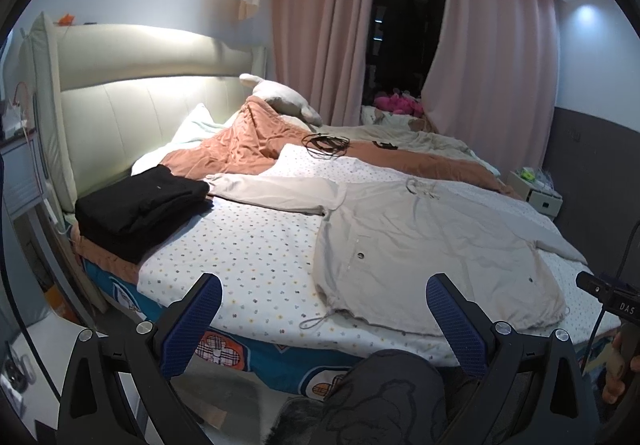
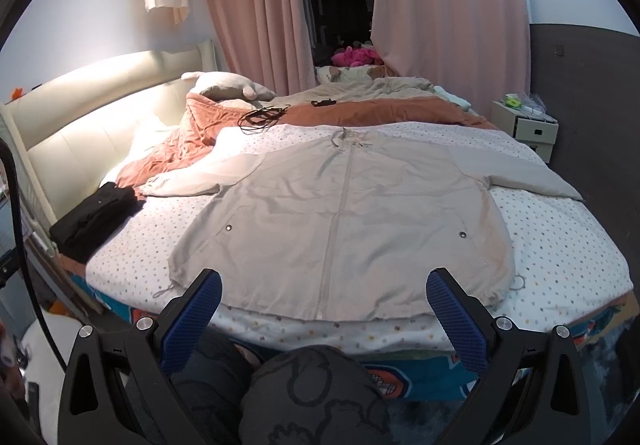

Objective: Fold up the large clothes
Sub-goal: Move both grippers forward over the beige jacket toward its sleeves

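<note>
Because the jacket [image 2: 340, 213] lies spread flat on the bed [image 2: 560, 245] and both the left gripper [image 1: 324, 309] and right gripper [image 2: 324, 305] hang wide and empty short of its hem, a shallow pinch could also catch the sheet.

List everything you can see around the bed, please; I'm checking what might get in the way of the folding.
jacket: 1, beige, spread flat front-up on the dotted sheet, sleeves out to both sides
folded clothes: 1 stack, black, left edge of the bed near the headboard
dotted sheet: 1, white with small dots, under the jacket
quilt: 1, rust orange, rumpled beyond the jacket
cables: 1 tangle, dark, on the bed beyond the collar
pillow: 1, pale, by the headboard
curtains: pink, behind the bed
plush toy: pink, by the window
nightstand: 1, cream, right of the bed
left gripper: open, empty, at the bed's near edge
right gripper: open, empty, over the jacket hem
</note>
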### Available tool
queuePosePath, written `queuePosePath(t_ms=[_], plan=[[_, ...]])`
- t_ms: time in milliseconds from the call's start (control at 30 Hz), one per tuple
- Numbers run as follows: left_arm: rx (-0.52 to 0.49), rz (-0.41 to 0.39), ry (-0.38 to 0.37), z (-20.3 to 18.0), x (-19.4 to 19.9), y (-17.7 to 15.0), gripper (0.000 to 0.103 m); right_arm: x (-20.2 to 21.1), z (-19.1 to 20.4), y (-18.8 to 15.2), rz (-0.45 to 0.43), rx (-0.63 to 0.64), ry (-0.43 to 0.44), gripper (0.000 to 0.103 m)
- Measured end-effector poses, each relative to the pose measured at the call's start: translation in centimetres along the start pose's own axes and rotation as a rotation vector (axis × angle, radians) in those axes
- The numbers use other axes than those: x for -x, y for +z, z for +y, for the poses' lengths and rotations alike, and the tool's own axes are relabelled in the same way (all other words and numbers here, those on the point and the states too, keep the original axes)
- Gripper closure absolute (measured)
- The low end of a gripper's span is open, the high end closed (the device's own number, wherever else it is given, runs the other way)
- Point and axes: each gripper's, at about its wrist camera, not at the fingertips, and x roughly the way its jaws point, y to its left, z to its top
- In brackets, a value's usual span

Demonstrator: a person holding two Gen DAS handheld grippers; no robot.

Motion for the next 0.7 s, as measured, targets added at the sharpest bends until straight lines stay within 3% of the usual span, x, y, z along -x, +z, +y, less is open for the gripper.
queuePosePath(t_ms=[700], plan=[[0.081, 0.114, 0.156, 5.1, -11.9, 3.5, 0.001, -13.9, 6.1, 8.0, 0.058, 0.029, 0.148, 0.001]])
